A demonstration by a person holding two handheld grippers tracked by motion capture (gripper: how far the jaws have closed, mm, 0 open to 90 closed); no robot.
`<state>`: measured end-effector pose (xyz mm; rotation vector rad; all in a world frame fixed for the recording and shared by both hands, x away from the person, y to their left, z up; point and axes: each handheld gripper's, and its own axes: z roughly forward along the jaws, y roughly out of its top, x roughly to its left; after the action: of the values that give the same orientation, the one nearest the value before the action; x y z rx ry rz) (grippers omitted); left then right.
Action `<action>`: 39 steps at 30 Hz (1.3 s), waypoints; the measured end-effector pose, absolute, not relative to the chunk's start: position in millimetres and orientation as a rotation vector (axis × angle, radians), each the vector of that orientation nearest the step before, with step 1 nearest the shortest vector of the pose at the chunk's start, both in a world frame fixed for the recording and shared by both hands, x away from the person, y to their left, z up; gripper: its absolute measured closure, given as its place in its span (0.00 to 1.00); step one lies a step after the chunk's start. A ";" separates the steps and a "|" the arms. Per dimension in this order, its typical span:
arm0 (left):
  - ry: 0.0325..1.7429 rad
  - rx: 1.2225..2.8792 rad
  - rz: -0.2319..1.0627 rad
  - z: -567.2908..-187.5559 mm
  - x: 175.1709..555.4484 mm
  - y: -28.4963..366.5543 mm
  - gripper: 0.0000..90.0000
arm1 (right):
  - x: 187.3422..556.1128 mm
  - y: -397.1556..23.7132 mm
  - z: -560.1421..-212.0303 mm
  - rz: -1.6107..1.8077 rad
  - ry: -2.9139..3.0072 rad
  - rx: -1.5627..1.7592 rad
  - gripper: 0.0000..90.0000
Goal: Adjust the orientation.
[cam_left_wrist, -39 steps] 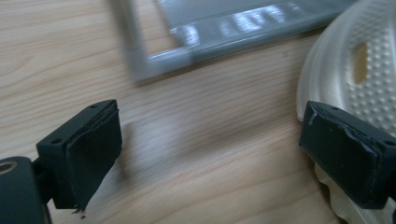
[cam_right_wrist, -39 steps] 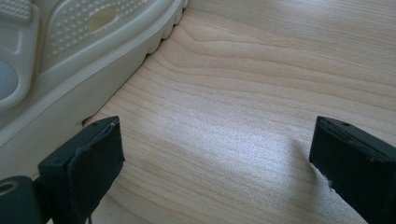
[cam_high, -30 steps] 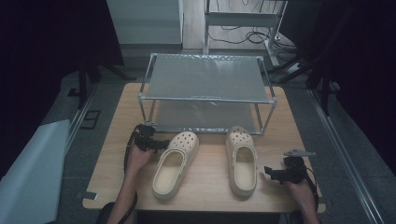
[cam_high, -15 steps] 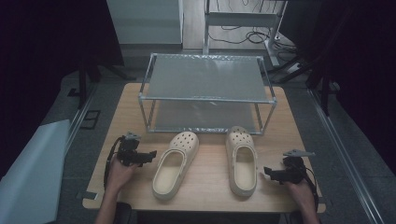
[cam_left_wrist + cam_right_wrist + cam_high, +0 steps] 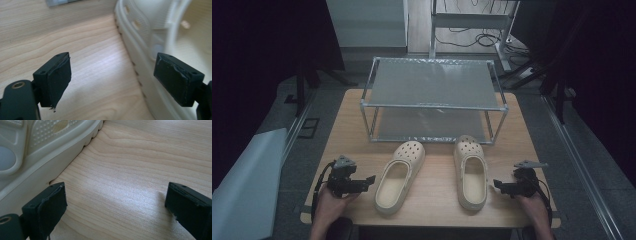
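Left clog (image 5: 398, 177): a cream foam clog lying sole-down on the wooden tabletop (image 5: 437, 200), toe toward the rack and turned a little to the right, heel toward you. It is the shoe nearest your left gripper.
Right clog (image 5: 471, 172): its mate, lying straight, well apart from the first, toe just in front of the rack's lower shelf.
Left gripper (image 5: 370, 179): resting near the tabletop's left front corner, aimed at the left clog's heel side. In the left gripper view the jaws have just been closing a little but stand apart, with bare wood between them and the clog wall beside the right pad; nothing is held.
Right gripper (image 5: 496, 184): just beside the right clog's heel, jaws wide apart over bare wood, gripping nothing.
Rack (image 5: 434, 101): a two-level metal shoe rack behind both clogs, both shelves bare.
Step, as I judge it: taking hold of the left clog.
How to do it well: open wider, slide one jaw inside the heel opening and one outside the wall, then squeeze firmly, since the foam may flex and slip.
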<state>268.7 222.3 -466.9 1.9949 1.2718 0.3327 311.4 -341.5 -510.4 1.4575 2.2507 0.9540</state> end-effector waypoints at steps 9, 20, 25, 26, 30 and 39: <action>1.214 2.035 0.318 -464.0 272.7 198.4 0.25 | 310.9 -341.7 -508.3 0.971 2.242 1.444 0.04; 1.203 2.108 0.298 -470.8 298.6 165.2 0.42 | 310.7 -341.8 -508.1 0.973 2.240 1.438 0.04; 1.214 2.123 0.264 -474.1 310.1 157.7 0.50 | 310.8 -341.7 -508.3 0.975 2.240 1.437 0.04; 1.216 2.125 0.260 -474.3 312.3 156.5 0.50 | 310.8 -341.7 -508.3 0.975 2.240 1.437 0.04; 1.234 2.136 0.245 -474.6 319.2 152.4 0.56 | 310.9 -341.7 -508.5 0.976 2.239 1.434 0.05; 1.273 2.170 0.277 -473.1 325.2 147.7 0.72 | 310.9 -341.3 -508.3 0.976 2.243 1.434 0.05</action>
<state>325.2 147.7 -473.1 2.1699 1.2734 0.2771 310.9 -341.3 -508.3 1.4342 2.2434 0.9761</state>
